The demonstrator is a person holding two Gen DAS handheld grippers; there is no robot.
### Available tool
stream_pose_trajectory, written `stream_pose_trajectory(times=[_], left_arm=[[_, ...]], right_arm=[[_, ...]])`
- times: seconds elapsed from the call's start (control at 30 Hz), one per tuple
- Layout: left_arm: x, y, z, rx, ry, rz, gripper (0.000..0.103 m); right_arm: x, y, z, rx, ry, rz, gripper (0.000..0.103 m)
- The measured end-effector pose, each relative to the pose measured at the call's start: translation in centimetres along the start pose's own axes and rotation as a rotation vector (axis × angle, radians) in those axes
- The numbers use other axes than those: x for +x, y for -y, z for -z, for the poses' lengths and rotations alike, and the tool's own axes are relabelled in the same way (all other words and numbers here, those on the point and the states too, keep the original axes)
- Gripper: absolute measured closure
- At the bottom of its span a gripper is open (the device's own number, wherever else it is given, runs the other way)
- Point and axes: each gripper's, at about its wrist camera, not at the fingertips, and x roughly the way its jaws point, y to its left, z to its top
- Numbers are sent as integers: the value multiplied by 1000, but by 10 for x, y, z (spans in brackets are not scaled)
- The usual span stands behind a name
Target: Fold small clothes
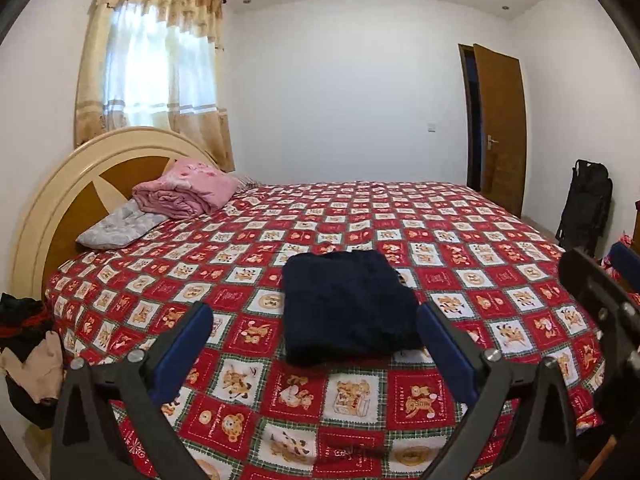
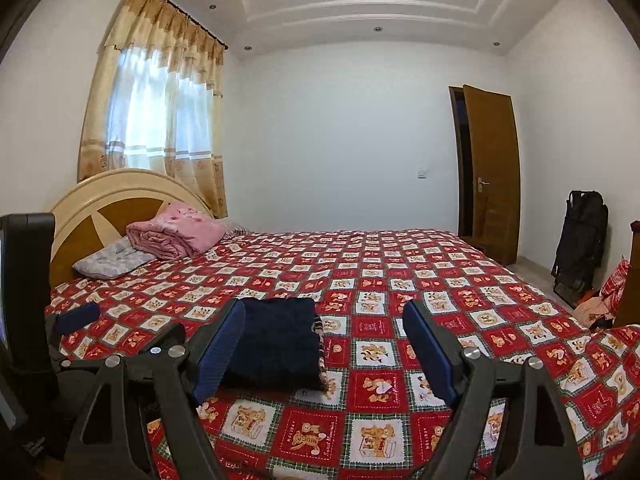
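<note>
A dark navy garment (image 1: pixel 346 306) lies folded into a compact rectangle on the red teddy-bear bedspread (image 1: pixel 360 396), near the bed's front edge. My left gripper (image 1: pixel 316 332) is open and empty, its blue pads standing either side of the garment's near end, held back above the bed. In the right wrist view the same garment (image 2: pixel 280 344) lies just behind my right gripper's left pad (image 2: pixel 220 354). My right gripper (image 2: pixel 324 344) is open and empty, to the right of the garment. The left gripper (image 2: pixel 76 318) shows at the far left there.
A pink folded blanket (image 1: pixel 184 194) and a grey pillow (image 1: pixel 120 228) lie by the headboard (image 1: pixel 80 184). Loose clothes (image 1: pixel 28 360) are heaped left of the bed. A black folded chair (image 1: pixel 586 208) and an open wooden door (image 1: pixel 500 128) stand at the right wall.
</note>
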Motion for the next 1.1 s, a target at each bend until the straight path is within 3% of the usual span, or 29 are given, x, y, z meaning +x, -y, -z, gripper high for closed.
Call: stream_pose_trajectory(times=[0.17,0.63,1.1], left_arm=[[3,1,1,-5,-32,-15,0],[-1,5,1,-1,-23,-3,0],[2,9,1,17,-35,-38,0]], right_arm=[[0,2,2,1,-7,-2,21],[6,13,7,52,-50,13,21],[5,11,9,42,-50,8,21]])
